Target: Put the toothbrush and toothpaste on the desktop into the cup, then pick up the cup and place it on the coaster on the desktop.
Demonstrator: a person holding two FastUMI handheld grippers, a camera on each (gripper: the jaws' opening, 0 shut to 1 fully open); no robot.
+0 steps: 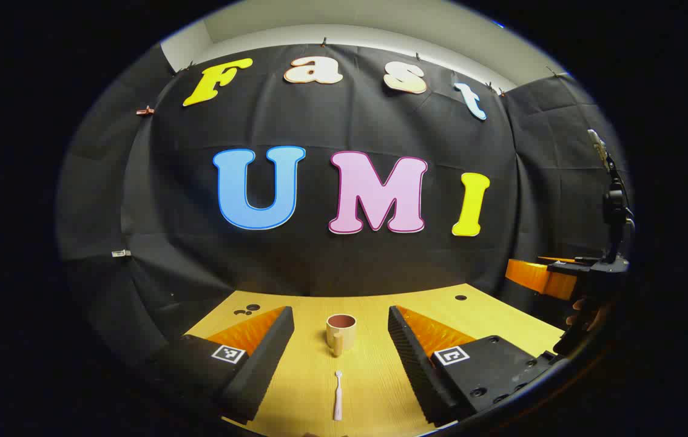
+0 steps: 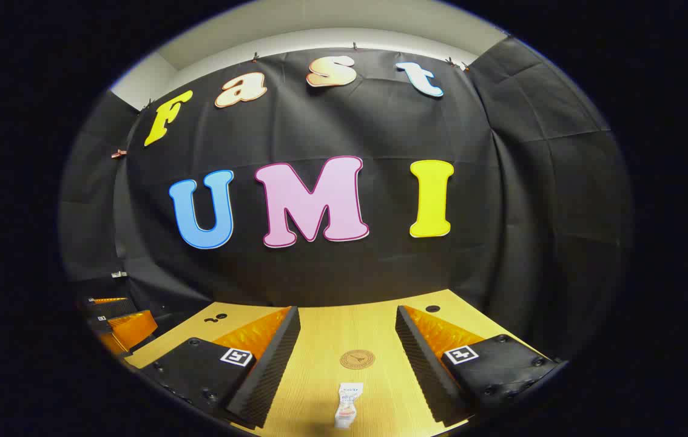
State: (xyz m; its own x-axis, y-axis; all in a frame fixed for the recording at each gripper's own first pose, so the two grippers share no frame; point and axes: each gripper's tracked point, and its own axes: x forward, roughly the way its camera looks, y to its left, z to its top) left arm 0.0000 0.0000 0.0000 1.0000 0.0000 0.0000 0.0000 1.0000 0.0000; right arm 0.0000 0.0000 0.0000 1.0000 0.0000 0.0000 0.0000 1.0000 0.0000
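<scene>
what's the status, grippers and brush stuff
Left gripper open, right gripper open, both empty. Toothbrush, toothpaste on desktop. Cup empty, coaster bare.

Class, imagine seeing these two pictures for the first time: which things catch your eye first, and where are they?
On the wooden desktop, a cup stands upright between the open left gripper fingers, a toothbrush lying nearer the camera. In the right gripper view, a round coaster lies beyond the toothpaste.

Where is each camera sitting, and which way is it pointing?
Left gripper view: rides on the left tool, looking forward over the desktop at a cup and toothbrush; its own open fingers show, the other tool far right.
Right gripper view: rides on the right tool, facing a coaster and toothpaste; open fingers show.
Shared: the desktop and booth wall.
</scene>
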